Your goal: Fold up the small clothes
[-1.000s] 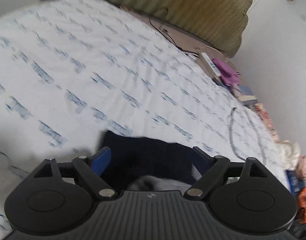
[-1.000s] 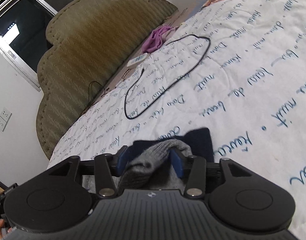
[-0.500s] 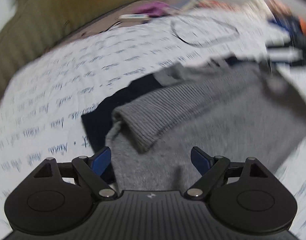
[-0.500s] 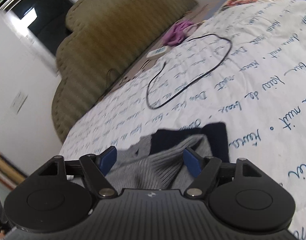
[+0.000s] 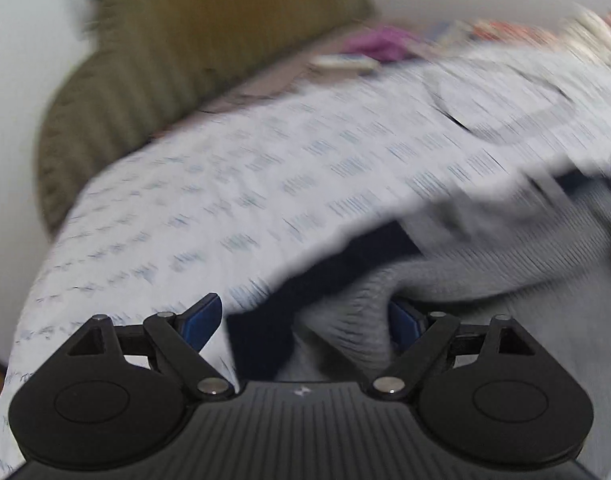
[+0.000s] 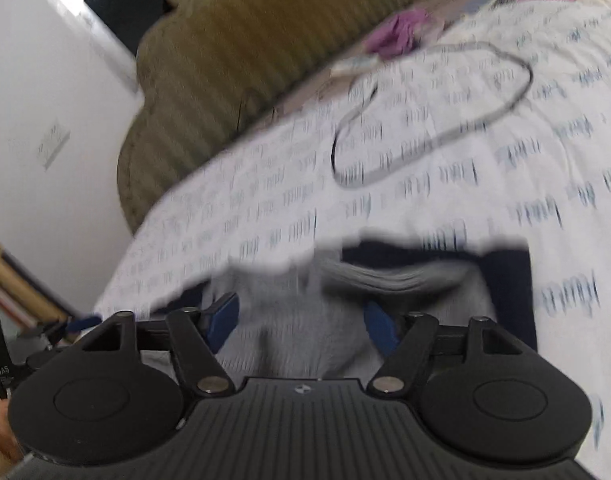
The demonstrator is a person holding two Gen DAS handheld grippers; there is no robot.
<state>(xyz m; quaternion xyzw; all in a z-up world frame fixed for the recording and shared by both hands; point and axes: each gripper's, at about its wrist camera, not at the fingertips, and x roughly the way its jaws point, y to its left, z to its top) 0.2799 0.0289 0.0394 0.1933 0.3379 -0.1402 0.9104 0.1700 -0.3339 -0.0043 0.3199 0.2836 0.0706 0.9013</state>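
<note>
Grey knit garment (image 6: 301, 312) lies on the bed (image 6: 465, 184) at lower centre, so we've got both grippers low over it: left gripper (image 5: 305, 320) wide, right gripper (image 6: 301, 320) just been shifting, apart, gripping nothing.

I'm looking at home bedroom: bed sheet (image 6: 385, 208) with blue script spreading below padded olive headboard (image 6: 241, 40); cable loop (image 6: 445, 120) lying on sheet, purple cloth (image 6: 397, 32) near headboard.

Soft knits on a printed cotton-looking sheet

Grey sweater (image 6: 289, 320) is ribbed knit, bed sheet (image 6: 425, 200) smooth matt cloth, headboard (image 6: 233, 52) behind it ribbed olive fabric, hand-held gripper (image 6: 301, 320) matt black plastic.
</note>
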